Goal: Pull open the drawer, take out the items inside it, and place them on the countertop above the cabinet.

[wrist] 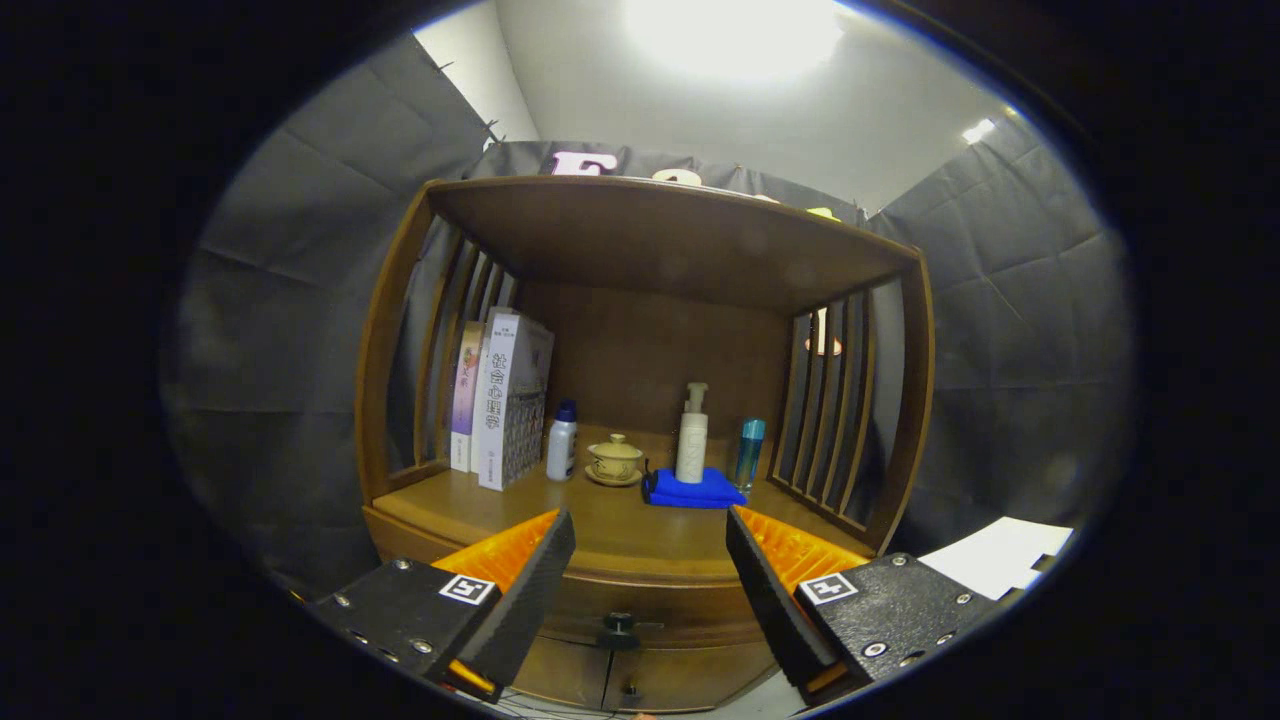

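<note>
A wooden cabinet stands ahead with its countertop [600,525] under a shelf roof. Below the countertop's front edge runs the drawer front [640,605], pushed in, with a dark knob [618,630] at its middle. My gripper [650,545] is open, its two fingers spread wide with nothing between them. The knob lies low between the fingers, a little ahead of them. On the countertop beyond the fingers lie a folded blue cloth [695,490], a white pump bottle [691,440] on it, and a lidded tea bowl on a saucer [614,461].
Books [510,400] stand at the countertop's left, a small white bottle with a blue cap [562,440] beside them. A teal bottle [749,452] stands near the right slats. Slatted side walls close both ends. Two lower doors with knobs [630,690] sit under the drawer. White paper [1000,555] lies at right.
</note>
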